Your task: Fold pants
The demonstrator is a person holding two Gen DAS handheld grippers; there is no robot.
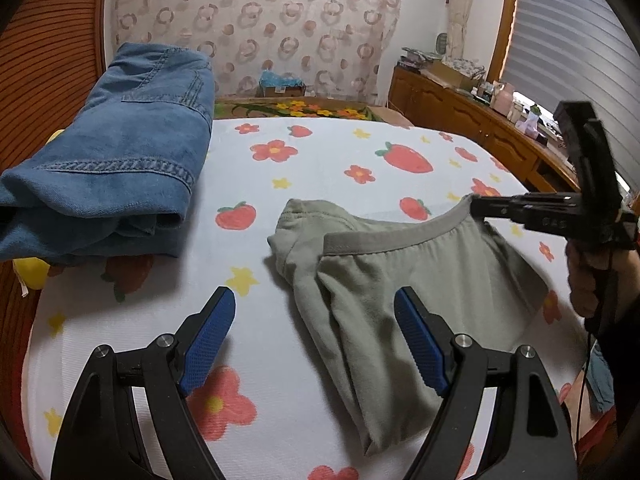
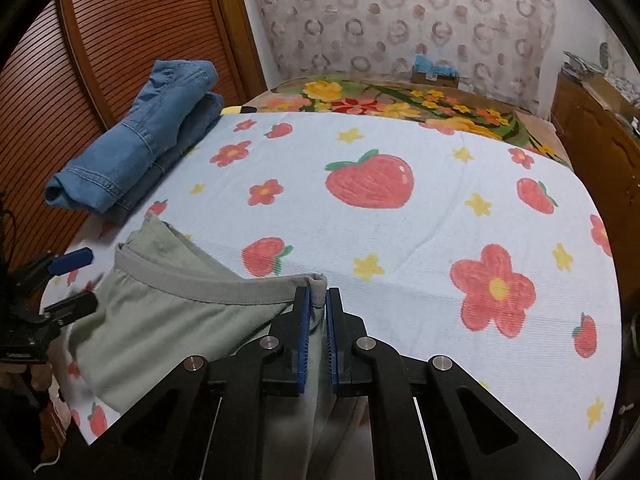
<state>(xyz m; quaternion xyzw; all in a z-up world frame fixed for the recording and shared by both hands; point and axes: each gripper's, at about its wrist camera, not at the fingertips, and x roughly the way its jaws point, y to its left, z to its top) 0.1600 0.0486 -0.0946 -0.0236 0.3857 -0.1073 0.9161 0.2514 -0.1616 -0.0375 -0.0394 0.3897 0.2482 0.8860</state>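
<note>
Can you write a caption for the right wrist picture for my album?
Right gripper pinches the green pants' waistband above the strawberry sheet.

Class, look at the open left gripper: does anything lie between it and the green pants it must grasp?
Nothing visible does. The left gripper hovers open over the sage-green cotton pants; only bare strawberry-print sheet lies around them.

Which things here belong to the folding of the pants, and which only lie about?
Belong to the job:
- green pants, waistband pinched in the right tool
- left tool, open, above the pants
- strawberry sheet, the work surface

Only lying about:
- folded jeans at the sheet's far left
- floral blanket behind
- wooden cabinet with clutter
</note>
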